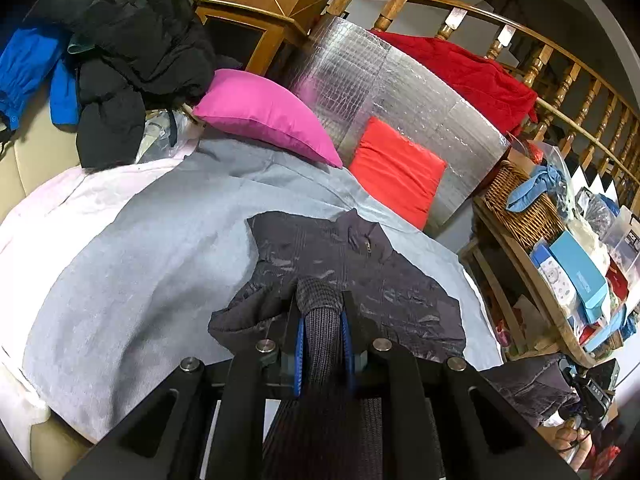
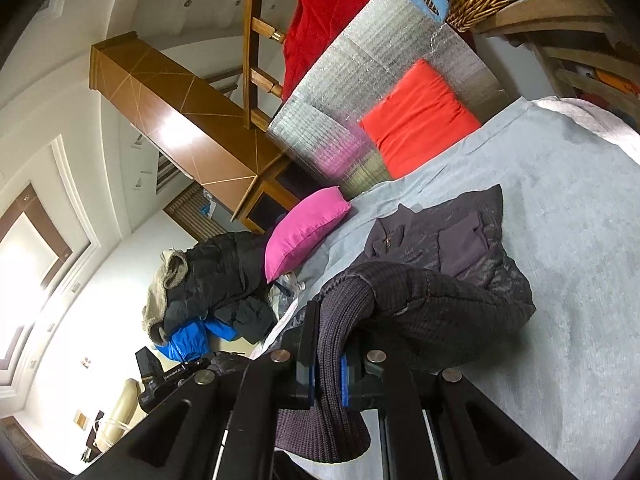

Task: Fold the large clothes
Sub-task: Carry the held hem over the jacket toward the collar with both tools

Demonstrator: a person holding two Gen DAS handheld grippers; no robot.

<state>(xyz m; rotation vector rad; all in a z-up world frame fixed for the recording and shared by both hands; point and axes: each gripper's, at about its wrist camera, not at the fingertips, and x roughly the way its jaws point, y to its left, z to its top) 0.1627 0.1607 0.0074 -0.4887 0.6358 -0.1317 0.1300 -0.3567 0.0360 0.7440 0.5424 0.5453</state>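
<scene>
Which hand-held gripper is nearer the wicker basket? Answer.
Right. The right hand-held gripper holds the jacket at the bed's edge toward the wicker basket; the left hand-held gripper grips it centrally, farther off.

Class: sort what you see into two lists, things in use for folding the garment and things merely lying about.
In use:
dark grey quilted jacket with ribbed knit hem
left claw
right claw
grey bed sheet

Lying about:
pink pillow
orange-red cushion
wicker basket

Ahead of my left fingers the grey sheet [image 1: 132,248] lies bare to the left of the dark jacket [image 1: 360,264], room enough to pass. Beyond it the pink pillow [image 1: 268,114], orange cushion [image 1: 396,170] and foil panel [image 1: 400,92] block me; the wicker basket [image 1: 520,208] crowds the right.
</scene>
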